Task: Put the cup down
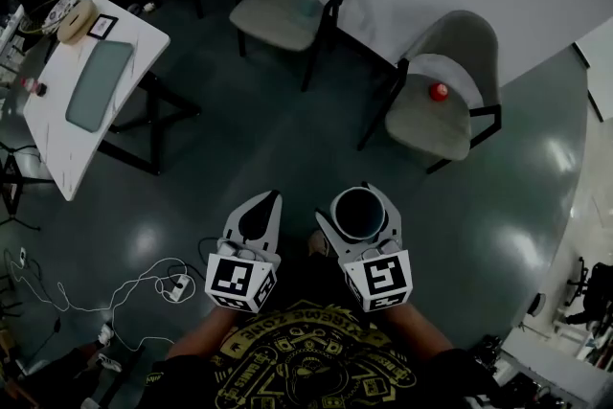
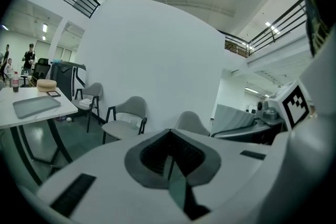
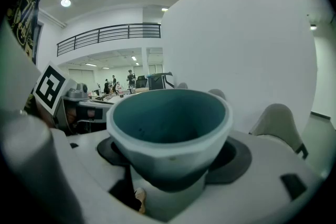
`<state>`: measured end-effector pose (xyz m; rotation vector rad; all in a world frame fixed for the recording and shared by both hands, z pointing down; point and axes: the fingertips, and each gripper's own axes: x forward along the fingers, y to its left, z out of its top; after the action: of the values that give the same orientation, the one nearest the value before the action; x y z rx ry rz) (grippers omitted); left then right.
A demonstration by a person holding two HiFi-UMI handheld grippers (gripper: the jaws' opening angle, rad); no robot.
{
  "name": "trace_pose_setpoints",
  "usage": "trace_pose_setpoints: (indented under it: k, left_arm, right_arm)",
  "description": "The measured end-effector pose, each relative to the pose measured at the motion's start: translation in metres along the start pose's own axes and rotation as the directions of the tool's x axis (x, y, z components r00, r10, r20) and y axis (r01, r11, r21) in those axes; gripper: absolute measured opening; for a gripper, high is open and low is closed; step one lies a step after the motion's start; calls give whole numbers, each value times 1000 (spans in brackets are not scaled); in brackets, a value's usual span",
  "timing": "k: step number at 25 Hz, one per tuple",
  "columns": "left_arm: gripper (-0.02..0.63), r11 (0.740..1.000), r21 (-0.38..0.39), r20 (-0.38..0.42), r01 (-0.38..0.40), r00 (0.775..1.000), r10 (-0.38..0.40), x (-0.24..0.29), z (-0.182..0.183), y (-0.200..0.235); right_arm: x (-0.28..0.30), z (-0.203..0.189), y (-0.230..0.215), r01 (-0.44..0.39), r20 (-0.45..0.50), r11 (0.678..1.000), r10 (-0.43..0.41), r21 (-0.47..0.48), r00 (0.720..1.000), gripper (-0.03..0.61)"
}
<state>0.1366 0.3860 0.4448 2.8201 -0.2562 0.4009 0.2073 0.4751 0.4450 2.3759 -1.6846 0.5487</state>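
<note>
A cup [image 1: 358, 213] with a pale outside and a teal inside sits upright between the jaws of my right gripper [image 1: 356, 206], which is shut on it. In the right gripper view the cup [image 3: 170, 128] fills the middle and hides the right gripper's [image 3: 170, 160] tips; I see nothing inside it. My left gripper [image 1: 269, 200] is beside it on the left, shut with nothing in it. Its jaws meet at a point in the left gripper view [image 2: 169, 134]. Both grippers are held above a dark glossy floor [image 1: 239, 139].
A white table [image 1: 57, 124] with a grey mat [image 1: 99, 83] stands at the left. Ahead are a grey chair [image 1: 287, 10] and another grey chair [image 1: 445, 101] with a red ball [image 1: 439, 91] on its seat. White cables [image 1: 144, 287] lie on the floor near my left.
</note>
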Motion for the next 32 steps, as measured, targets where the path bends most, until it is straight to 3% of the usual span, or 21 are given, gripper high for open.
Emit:
trace_pose_setpoints:
  k: [19, 32]
  left_arm:
    - [11, 996, -33, 48, -83, 995, 84, -10, 42, 102]
    - [11, 997, -59, 60, -47, 997, 51, -24, 60, 168]
  right_arm:
    - [87, 56, 53, -75, -4, 995, 75, -62, 997, 380]
    - [132, 84, 101, -52, -7, 995, 52, -85, 999, 380]
